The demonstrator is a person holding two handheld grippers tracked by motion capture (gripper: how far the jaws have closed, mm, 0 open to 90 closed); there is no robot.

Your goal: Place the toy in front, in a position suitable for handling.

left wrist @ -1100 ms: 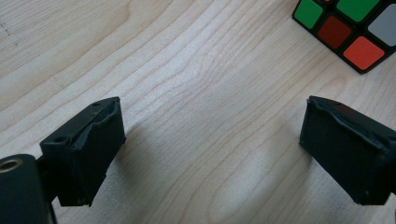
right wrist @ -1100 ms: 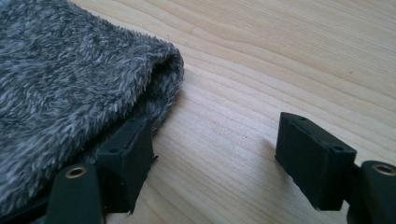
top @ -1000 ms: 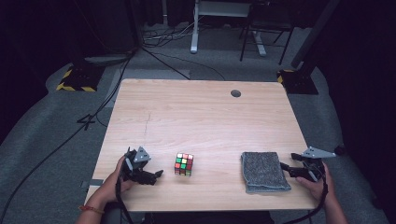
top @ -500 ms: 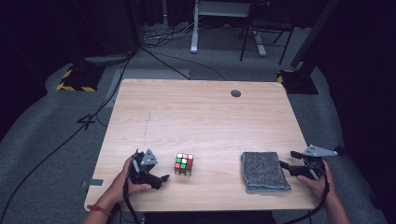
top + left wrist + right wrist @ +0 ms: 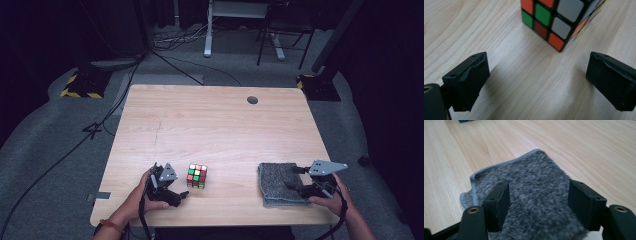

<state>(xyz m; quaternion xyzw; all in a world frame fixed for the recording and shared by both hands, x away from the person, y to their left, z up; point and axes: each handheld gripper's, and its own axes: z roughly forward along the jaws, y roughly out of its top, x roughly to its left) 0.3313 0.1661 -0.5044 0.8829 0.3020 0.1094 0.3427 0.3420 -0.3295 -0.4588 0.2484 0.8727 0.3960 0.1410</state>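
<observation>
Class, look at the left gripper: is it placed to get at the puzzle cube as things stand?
Probably yes. The left gripper stands open, and only bare table lies between its fingers and the puzzle cube.

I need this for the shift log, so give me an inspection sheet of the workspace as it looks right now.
Surface: wooden table, bare apart from a round grommet hole.
Job's things: puzzle cube near the front edge; folded grey cloth to its right.
Clutter: nothing seen.
Grippers: left gripper open, just short of the cube; right gripper open over the cloth, jaws just been closing.
Cables: several across the floor.
Surroundings: grey carpet, hazard-striped base, desk legs behind.
</observation>
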